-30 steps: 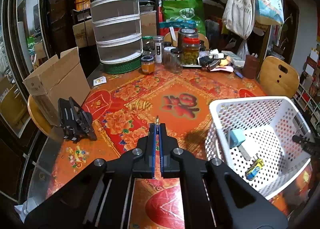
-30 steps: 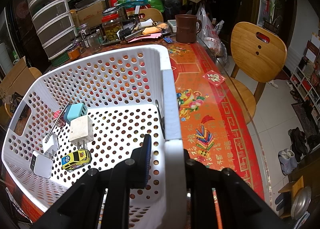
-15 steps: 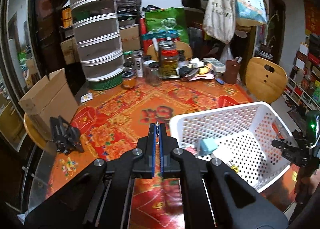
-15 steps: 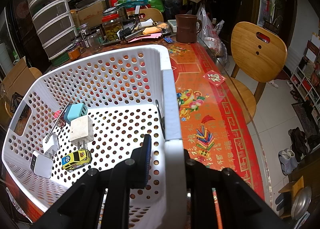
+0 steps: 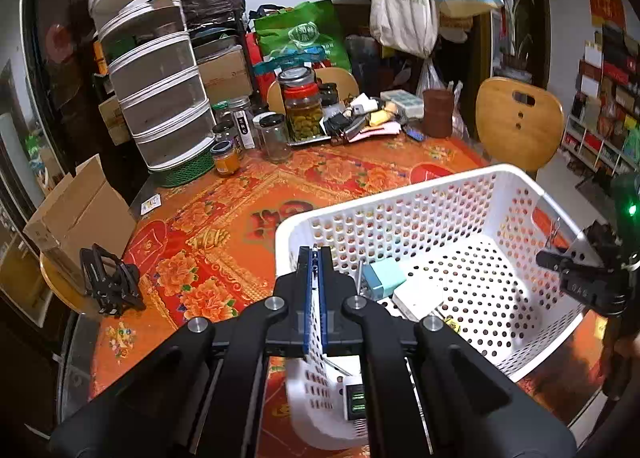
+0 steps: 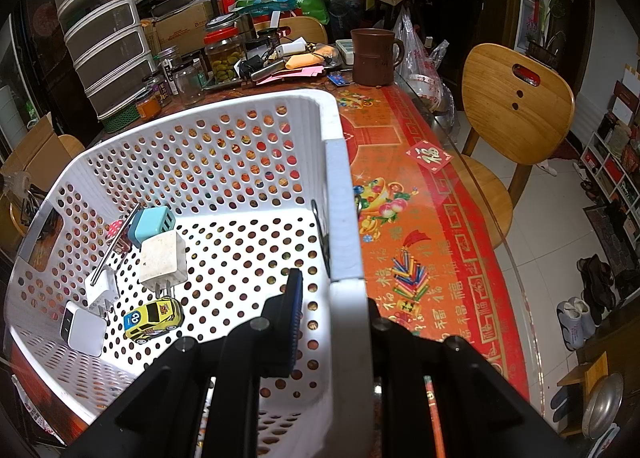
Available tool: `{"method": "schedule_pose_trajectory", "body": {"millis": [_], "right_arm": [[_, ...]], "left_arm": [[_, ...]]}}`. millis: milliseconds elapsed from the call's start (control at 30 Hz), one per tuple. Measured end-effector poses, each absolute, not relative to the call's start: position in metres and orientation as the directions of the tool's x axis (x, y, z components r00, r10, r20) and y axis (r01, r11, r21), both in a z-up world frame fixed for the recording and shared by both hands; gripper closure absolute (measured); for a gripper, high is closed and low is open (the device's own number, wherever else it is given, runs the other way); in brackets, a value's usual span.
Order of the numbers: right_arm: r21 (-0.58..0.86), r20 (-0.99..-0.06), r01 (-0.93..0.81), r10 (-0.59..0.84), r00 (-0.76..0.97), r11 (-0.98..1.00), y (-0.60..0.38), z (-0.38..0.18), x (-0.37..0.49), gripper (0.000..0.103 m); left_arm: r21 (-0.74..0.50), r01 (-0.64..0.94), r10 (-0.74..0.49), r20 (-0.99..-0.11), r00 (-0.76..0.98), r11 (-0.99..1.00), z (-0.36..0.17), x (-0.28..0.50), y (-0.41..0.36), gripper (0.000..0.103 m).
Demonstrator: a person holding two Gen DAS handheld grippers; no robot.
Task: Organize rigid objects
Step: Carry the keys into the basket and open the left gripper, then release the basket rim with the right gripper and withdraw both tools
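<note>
A white perforated basket [image 5: 400,193] stands on the red-orange table. My left gripper [image 5: 316,254] is shut, nothing visible between its blue pads, and its tips hang over the basket's near left wall. My right gripper [image 6: 332,282] is shut on the basket's right wall [image 6: 340,197], one finger [image 6: 294,298] inside and the other hidden behind it. From the left wrist that gripper [image 5: 576,262] shows at the far rim. Inside lie a blue charger [image 6: 154,223], a white charger cube [image 6: 163,260], a yellow toy car [image 6: 154,316], a white adapter [image 6: 82,328] and a metal rod [image 6: 116,244].
A black folded stand [image 5: 110,286] lies at the table's left edge beside a cardboard box [image 5: 80,213]. Jars [image 5: 304,109], stacked drawers [image 5: 160,97] and a brown mug [image 6: 376,55] crowd the back. A wooden chair [image 6: 516,105] stands to the right.
My left gripper has swung right across the table, from over the cloth to over the basket's left wall, still shut. The right gripper and the basket have not moved.
</note>
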State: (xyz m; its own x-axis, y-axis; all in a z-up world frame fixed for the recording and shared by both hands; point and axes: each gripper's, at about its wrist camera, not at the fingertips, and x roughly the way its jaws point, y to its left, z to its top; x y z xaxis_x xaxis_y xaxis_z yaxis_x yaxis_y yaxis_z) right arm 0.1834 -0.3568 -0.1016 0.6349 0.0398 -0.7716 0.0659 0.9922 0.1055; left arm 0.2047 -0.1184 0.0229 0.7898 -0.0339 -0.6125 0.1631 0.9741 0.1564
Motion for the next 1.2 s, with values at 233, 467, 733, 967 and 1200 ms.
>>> {"method": "schedule_pose_trajectory", "body": {"millis": [233, 467, 733, 967, 1200], "right_arm": [[0.106, -0.771, 0.066, 0.040, 0.635, 0.992, -0.357, -0.101, 0.183, 0.086], [0.106, -0.772, 0.065, 0.040, 0.635, 0.992, -0.357, -0.101, 0.183, 0.086], [0.106, -0.772, 0.065, 0.040, 0.635, 0.992, -0.357, -0.101, 0.183, 0.086], [0.107, -0.771, 0.063, 0.043, 0.635, 0.992, -0.356, -0.102, 0.184, 0.086], [0.102, -0.773, 0.061, 0.041, 0.633, 0.993, -0.353, -0.103, 0.184, 0.085]], "left_arm": [[0.220, 0.152, 0.025, -0.640, 0.768, 0.964, -0.002, 0.211, -0.143, 0.100], [0.251, 0.148, 0.056, -0.658, 0.751, 0.957, -0.018, 0.220, -0.150, 0.100], [0.249, 0.170, 0.048, -0.683, 0.729, 0.953, -0.031, 0.227, -0.152, 0.099], [0.329, 0.172, 0.060, -0.591, 0.804, 0.929, -0.025, 0.211, -0.161, 0.001], [0.281, 0.207, -0.003, -0.586, 0.810, 0.937, -0.014, 0.199, -0.151, 0.001]]}}
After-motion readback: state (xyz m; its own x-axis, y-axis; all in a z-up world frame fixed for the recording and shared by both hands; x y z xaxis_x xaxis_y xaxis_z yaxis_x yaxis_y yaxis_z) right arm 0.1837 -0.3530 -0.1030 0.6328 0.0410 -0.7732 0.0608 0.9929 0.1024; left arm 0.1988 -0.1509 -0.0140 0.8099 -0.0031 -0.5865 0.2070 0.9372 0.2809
